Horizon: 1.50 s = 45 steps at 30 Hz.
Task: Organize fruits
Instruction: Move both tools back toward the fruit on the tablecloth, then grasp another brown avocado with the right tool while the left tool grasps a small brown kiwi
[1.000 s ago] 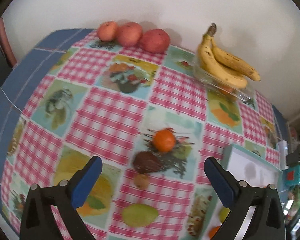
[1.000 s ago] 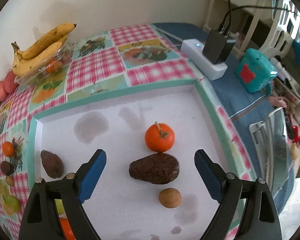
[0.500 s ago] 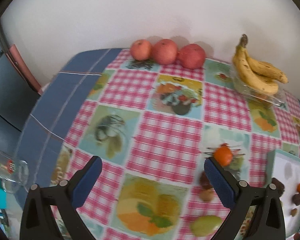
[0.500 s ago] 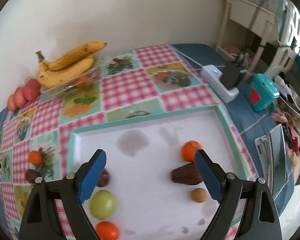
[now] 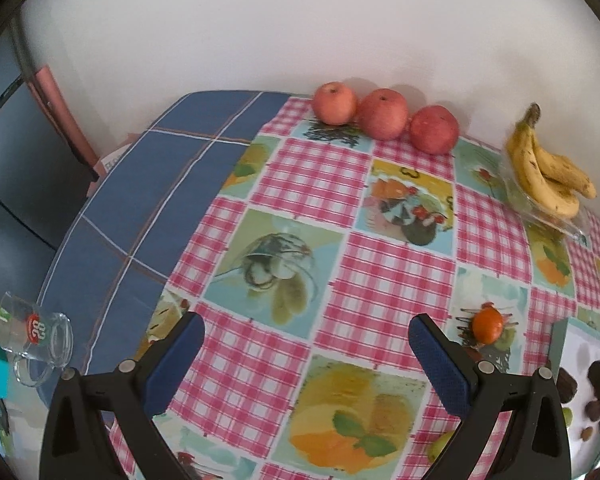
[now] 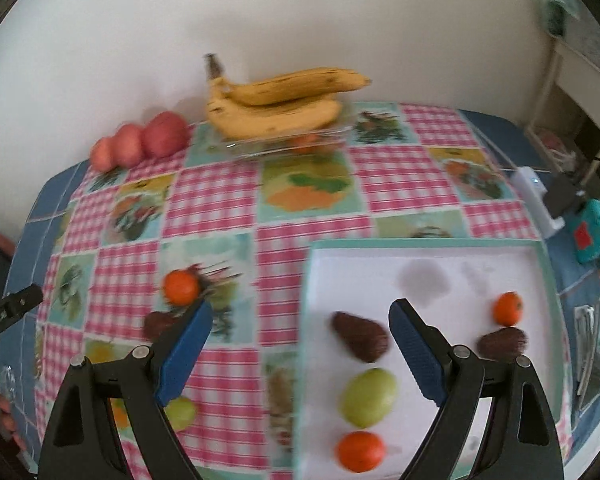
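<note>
A: As the left wrist view shows it, what is listed?

B: Item one: left gripper (image 5: 306,354), blue-padded jaws spread wide, nothing between them, held above the pink-checked fruit-print tablecloth (image 5: 312,184). Three red-orange round apples (image 5: 384,118) in a row at 12 o'clock, against the wall. Bunch of yellow brown-spotted bananas (image 5: 548,178) at 2 o'clock, lying on a clear plastic tray (image 5: 556,224). Small orange tangerine on the cloth (image 5: 487,324) at 3 o'clock, just past the right fingertip. White teal-rimmed tray (image 5: 558,344) at the right edge, dark fruits in it, too small to sort. Clear glass mug with a red label (image 5: 34,340) at 9 o'clock, on the blue cloth.

A: And the right wrist view?

B: Somewhat blurred. Item two: right gripper (image 6: 300,344), jaws likewise wide apart and empty, straddling the left rim of the white tray. In the tray: dark brown pear-shaped avocado (image 6: 360,336) at centre; green round fruit (image 6: 369,397) just below it; orange tangerine in the tray (image 6: 360,451) at 6 o'clock; a second small orange fruit (image 6: 508,309) and a second dark brown fruit (image 6: 502,342) at 3 o'clock, close together. On the cloth outside the tray, at 9 o'clock: the loose tangerine, a dark brown fruit (image 6: 158,325) beside it, and a green fruit on the cloth (image 6: 182,412) lower down. Bananas and apples at 12 and 10 o'clock.
</note>
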Motion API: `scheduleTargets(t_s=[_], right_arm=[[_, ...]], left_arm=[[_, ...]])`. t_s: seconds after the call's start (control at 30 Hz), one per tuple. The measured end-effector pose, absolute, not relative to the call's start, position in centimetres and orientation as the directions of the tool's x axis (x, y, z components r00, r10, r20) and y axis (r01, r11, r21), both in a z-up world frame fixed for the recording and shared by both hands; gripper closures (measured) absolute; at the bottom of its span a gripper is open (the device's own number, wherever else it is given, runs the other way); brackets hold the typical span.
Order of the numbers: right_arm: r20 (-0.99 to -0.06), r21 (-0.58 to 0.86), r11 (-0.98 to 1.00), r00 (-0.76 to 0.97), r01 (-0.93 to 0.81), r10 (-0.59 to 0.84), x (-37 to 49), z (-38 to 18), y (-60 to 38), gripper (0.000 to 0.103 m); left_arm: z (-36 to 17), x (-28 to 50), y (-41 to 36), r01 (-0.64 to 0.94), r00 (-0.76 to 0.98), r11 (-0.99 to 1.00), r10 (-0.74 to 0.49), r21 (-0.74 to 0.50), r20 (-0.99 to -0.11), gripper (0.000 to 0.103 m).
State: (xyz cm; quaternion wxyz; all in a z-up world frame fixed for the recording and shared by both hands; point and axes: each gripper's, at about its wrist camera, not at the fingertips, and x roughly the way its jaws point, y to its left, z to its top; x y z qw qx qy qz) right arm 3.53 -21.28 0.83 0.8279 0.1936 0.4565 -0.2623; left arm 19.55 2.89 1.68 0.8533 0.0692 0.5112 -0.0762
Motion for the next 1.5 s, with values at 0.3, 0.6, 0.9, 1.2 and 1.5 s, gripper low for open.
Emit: scheduleTargets(t_s=[0.3,0.6,0.9,1.2,1.5], right_arm=[[-0.881,0.092,0.832,0.434,0.547,-0.188,6.9,-1.1,-18.1,0.013],[-0.910,0.094,0.844,0.390,0.528,-0.143,8.7,-4.0,-17.0,0.013],[-0.913,0.110,0.864,0.393,0.492,-0.108,10.8,-5.3,-15.2,0.013],[-0.912,0.107,0.895,0.402,0.433,-0.086,12.7,-6.7,-13.0,0.013],[-0.910,0.103,0.906,0.406,0.411,-0.081,13.6,-7.2,-12.6,0.037]], left_arm=[[-0.1,20.5,3.7,0.183,0.427,0.983,-0.060,0.021,-0.902,0.000],[-6.2,20.9,2.5,0.194,0.280,0.981,-0.047,0.008,-0.959,0.000],[-7.1,21.7,4.6,0.107,0.284,0.994,-0.037,-0.006,-0.958,0.000],[-7.0,22.6,7.0,0.074,0.298,0.997,-0.026,-0.004,-0.954,0.000],[-7.1,23.0,7.2,0.083,0.297,0.997,-0.030,-0.005,-0.954,0.000]])
